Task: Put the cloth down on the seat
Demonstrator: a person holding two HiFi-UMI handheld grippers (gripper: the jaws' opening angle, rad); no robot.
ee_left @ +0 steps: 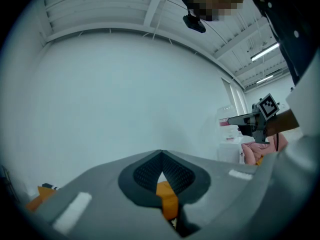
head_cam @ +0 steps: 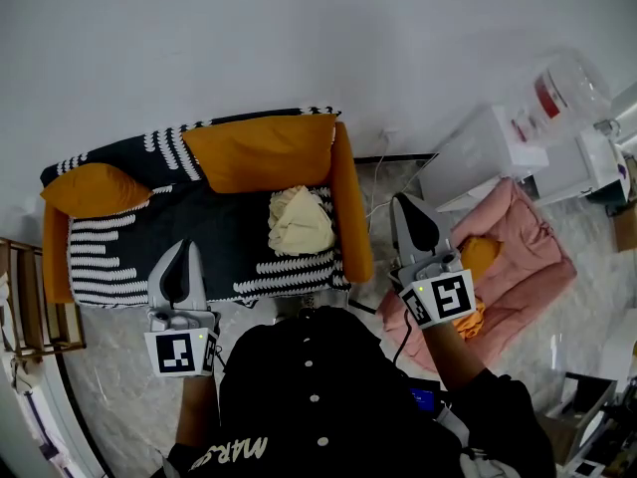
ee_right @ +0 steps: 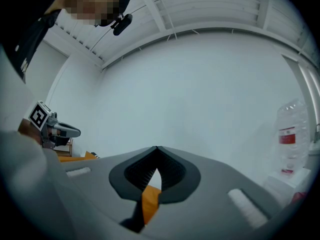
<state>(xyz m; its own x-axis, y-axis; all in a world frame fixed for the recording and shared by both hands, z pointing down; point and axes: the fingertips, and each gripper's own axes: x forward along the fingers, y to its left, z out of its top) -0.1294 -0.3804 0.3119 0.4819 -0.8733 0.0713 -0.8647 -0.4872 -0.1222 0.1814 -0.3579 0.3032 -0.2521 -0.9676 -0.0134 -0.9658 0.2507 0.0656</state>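
Observation:
A crumpled cream cloth (head_cam: 299, 222) lies on the right part of the small sofa's seat (head_cam: 189, 232), which has a black and white patterned cover. No gripper touches it. My left gripper (head_cam: 183, 247) hangs over the seat's front edge, left of the cloth, its jaws shut with nothing between them (ee_left: 161, 153). My right gripper (head_cam: 406, 201) is held beyond the sofa's orange right arm (head_cam: 350, 202), also shut with nothing between its jaws (ee_right: 157, 148). Both gripper views look up at a white wall and ceiling.
Two orange cushions (head_cam: 259, 152) (head_cam: 95, 189) lean on the sofa's back. A pink padded bed (head_cam: 528, 257) lies on the floor at the right, with white boxes (head_cam: 478, 152) and a large water bottle (head_cam: 562, 93) behind it. A wooden rack (head_cam: 25, 307) stands at far left.

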